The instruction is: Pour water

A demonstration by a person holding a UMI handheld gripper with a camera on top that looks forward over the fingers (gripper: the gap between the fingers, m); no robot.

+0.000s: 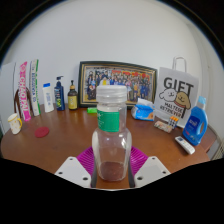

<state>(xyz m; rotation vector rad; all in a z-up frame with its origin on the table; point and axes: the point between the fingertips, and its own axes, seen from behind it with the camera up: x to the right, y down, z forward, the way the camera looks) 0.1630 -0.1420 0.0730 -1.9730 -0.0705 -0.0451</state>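
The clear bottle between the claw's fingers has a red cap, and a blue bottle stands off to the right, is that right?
Not quite. The bottle has a clear, whitish cap, not red, as the gripper view shows. It does stand between the claw fingers, and the blue bottle is off to the right.

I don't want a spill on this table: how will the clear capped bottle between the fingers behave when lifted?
The bottle, between the hand-held gripper fingers, looks tall and narrow, so probably tippy. Its clear, smooth wall may slip. It seems mostly empty, so likely light.
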